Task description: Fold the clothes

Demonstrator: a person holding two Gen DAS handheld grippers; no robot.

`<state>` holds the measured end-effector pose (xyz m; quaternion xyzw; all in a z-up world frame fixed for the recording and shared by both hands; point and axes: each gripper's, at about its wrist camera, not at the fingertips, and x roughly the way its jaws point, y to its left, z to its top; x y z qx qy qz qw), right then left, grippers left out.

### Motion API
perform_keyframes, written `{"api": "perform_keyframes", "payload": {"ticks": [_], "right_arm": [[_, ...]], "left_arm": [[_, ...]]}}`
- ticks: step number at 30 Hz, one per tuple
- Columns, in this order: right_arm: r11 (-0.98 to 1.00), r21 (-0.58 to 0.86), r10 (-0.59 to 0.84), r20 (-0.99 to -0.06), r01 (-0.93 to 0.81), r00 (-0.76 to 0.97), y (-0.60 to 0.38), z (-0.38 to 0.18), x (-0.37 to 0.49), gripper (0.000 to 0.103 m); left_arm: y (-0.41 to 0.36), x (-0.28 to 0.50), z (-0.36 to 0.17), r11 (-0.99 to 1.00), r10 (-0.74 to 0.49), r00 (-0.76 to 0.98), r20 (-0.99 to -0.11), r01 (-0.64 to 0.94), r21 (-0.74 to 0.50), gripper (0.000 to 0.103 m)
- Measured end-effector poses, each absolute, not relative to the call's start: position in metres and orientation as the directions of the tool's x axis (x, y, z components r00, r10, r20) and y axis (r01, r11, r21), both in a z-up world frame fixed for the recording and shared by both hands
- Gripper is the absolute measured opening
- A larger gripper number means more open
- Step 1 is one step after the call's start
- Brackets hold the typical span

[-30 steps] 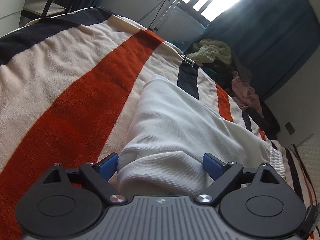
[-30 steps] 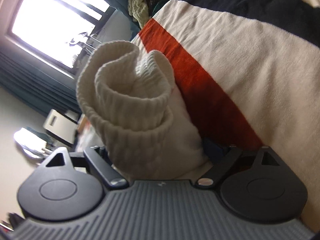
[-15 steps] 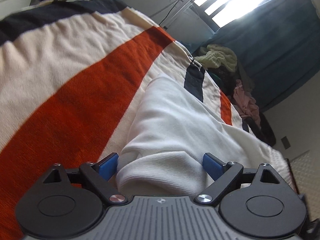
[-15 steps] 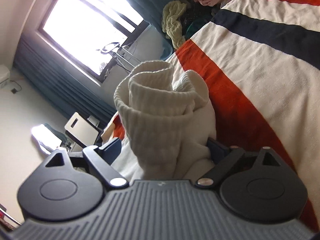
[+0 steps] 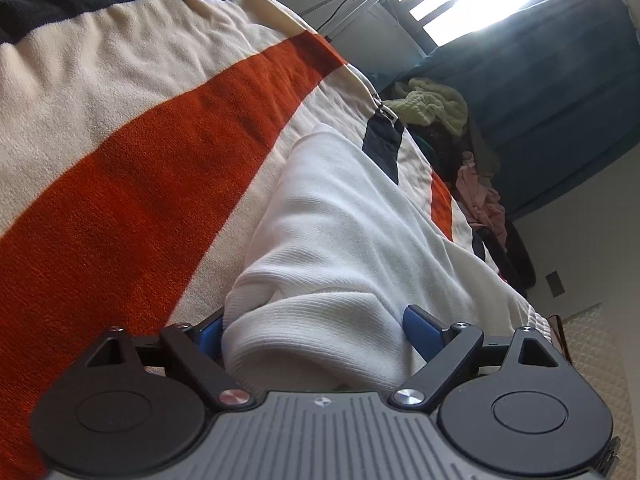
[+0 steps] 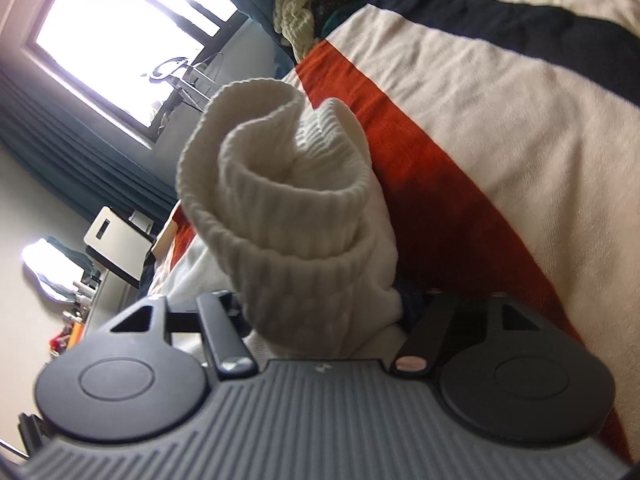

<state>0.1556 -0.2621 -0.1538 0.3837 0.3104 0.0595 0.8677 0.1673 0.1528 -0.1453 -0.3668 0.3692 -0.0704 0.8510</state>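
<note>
Left gripper (image 5: pixel 314 326) clamps a bunched ribbed edge of the white garment (image 5: pixel 348 216), blue pads (image 5: pixel 420 326) pressing on both sides of the fabric. Rest of garment lies spread on the striped blanket (image 5: pixel 132 168), running away from the camera toward the clothes pile (image 5: pixel 436 108) by the teal curtain (image 5: pixel 560 80). Right gripper (image 6: pixel 324 312) grips another part of the same white garment (image 6: pixel 288 208); its ribbed cuff stands up rolled above the jaws, just over the blanket's orange stripe (image 6: pixel 432 184). Bright window (image 6: pixel 128 36) behind, yellow-green knit (image 6: pixel 298 20) at the blanket's far edge
</note>
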Motion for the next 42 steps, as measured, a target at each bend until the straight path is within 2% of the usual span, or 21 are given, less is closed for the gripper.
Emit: {"api": "perform_keyframes", "payload": {"ticks": [3,7,9,11,14,17,19,24,30,38,42], "right_arm": [[0.701,0.701,0.334,-0.484,0.129,0.809,-0.262,-0.149,0.155,0.055],[0.711,0.693,0.324,-0.475,0.121,0.818,-0.260,-0.143,0.156,0.049],[0.716,0.689,0.319,-0.467,0.113,0.825,-0.259,-0.140,0.156,0.047],[0.713,0.694,0.319,-0.456,0.106,0.831,-0.259,-0.137,0.155,0.045],[0.701,0.708,0.323,-0.420,0.084,0.848,-0.260,-0.127,0.153,0.041],[0.686,0.727,0.333,-0.360,0.038,0.872,-0.260,-0.109,0.148,0.039],[0.681,0.732,0.321,-0.320,0.018,0.891,-0.266,-0.094,0.147,0.038],[0.675,0.738,0.271,-0.225,-0.018,0.936,-0.287,-0.055,0.145,0.038],[0.672,0.739,0.130,-0.168,0.038,0.977,-0.350,-0.023,0.168,0.038],[0.740,0.665,0.012,-0.163,0.101,0.986,-0.461,0.015,0.257,0.037],[0.732,0.662,-0.043,-0.188,0.159,0.981,-0.511,-0.003,0.308,0.038]], "left_arm": [[0.151,0.168,-0.145,0.734,-0.383,0.716,-0.584,-0.148,-0.663,0.084],[0.148,0.167,-0.145,0.763,-0.364,0.718,-0.593,-0.134,-0.632,0.073],[0.148,0.166,-0.143,0.763,-0.363,0.726,-0.584,-0.129,-0.634,0.067],[0.149,0.165,-0.141,0.755,-0.366,0.734,-0.573,-0.126,-0.644,0.056],[0.150,0.163,-0.133,0.745,-0.383,0.745,-0.546,-0.101,-0.660,0.045],[0.150,0.163,-0.117,0.725,-0.401,0.764,-0.505,-0.072,-0.685,0.041],[0.148,0.164,-0.103,0.709,-0.418,0.775,-0.475,-0.049,-0.704,0.040],[0.108,0.193,-0.053,0.745,-0.460,0.771,-0.440,0.065,-0.664,0.039],[0.016,0.276,-0.012,0.761,-0.532,0.731,-0.427,0.191,-0.620,0.039],[-0.120,0.409,-0.014,0.747,-0.604,0.695,-0.390,0.325,-0.580,0.039],[-0.188,0.476,-0.018,0.736,-0.637,0.674,-0.375,0.387,-0.556,0.039]]}}
